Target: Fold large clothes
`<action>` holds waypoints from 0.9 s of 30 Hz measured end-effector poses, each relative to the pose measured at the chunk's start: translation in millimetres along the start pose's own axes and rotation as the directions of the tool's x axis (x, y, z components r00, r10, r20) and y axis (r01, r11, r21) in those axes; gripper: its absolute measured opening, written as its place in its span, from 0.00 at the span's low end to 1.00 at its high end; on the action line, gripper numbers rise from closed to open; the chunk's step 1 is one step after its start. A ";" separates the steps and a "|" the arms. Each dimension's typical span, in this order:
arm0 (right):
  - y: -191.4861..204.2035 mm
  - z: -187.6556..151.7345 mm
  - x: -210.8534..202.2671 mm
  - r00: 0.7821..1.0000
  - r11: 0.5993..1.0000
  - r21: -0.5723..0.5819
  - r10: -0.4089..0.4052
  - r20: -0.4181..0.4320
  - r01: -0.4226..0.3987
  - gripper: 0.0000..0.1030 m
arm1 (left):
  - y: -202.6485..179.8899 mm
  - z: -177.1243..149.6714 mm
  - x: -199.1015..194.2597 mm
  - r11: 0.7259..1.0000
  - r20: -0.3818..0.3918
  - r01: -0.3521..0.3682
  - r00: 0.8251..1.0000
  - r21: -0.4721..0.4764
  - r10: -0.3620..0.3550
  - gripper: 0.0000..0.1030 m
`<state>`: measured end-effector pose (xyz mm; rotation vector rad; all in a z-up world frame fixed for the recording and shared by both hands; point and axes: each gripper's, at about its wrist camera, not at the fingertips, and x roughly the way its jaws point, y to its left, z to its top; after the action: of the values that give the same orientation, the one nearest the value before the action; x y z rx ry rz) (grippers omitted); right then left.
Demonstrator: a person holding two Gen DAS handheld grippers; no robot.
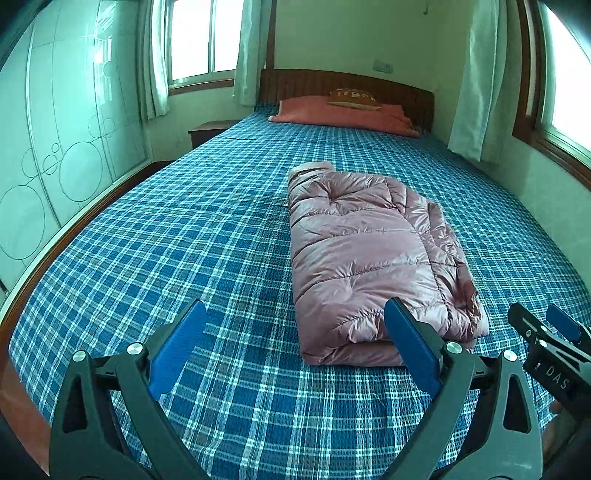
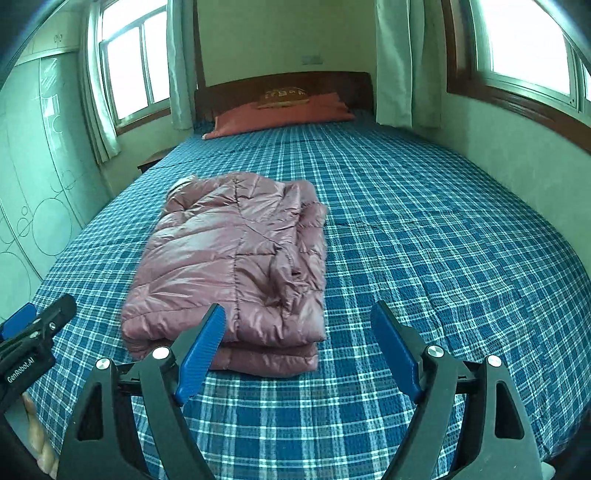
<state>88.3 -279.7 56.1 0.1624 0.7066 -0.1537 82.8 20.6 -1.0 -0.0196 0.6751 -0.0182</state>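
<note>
Puffer jacket [image 1: 365, 258], pink, quilted, lies folded lengthwise on plaid bed [image 1: 184, 229]. Likely light, puffy, slick; springs back. Best hold: near hem edge, pinching all layers. Left gripper [image 1: 295, 350] and right gripper [image 2: 295, 350] spread wide, holding nothing.

Blue plaid bed [image 1: 184, 229], wooden headboard [image 1: 343, 86], daylit curtained windows [image 1: 201, 37], pale walls [image 1: 351, 33].

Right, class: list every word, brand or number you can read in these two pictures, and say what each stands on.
"DAS": on the black body of the right gripper, seen from the left wrist; possibly cut off.
"GenRobot.AI": on the black body of the left gripper, seen from the right wrist.
Light marks on the brown cushion at the headboard: too blurred to read.
</note>
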 end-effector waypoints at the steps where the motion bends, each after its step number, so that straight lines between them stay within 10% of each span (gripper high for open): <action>1: 1.6 -0.2 -1.7 1.000 1.000 -0.007 0.003 0.001 -0.003 0.77 | 0.0 -0.1 -2.5 1.000 0.007 -0.003 1.000 0.002 0.003 0.94; 27: 17.9 0.1 -20.1 0.999 1.000 -0.020 0.001 0.035 0.000 0.77 | -5.4 2.8 -22.3 1.000 0.026 0.015 1.000 0.001 -0.015 0.95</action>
<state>76.7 -260.5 71.1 0.1403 0.6735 -0.1482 67.1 15.7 15.2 -0.0239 0.6491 -0.0327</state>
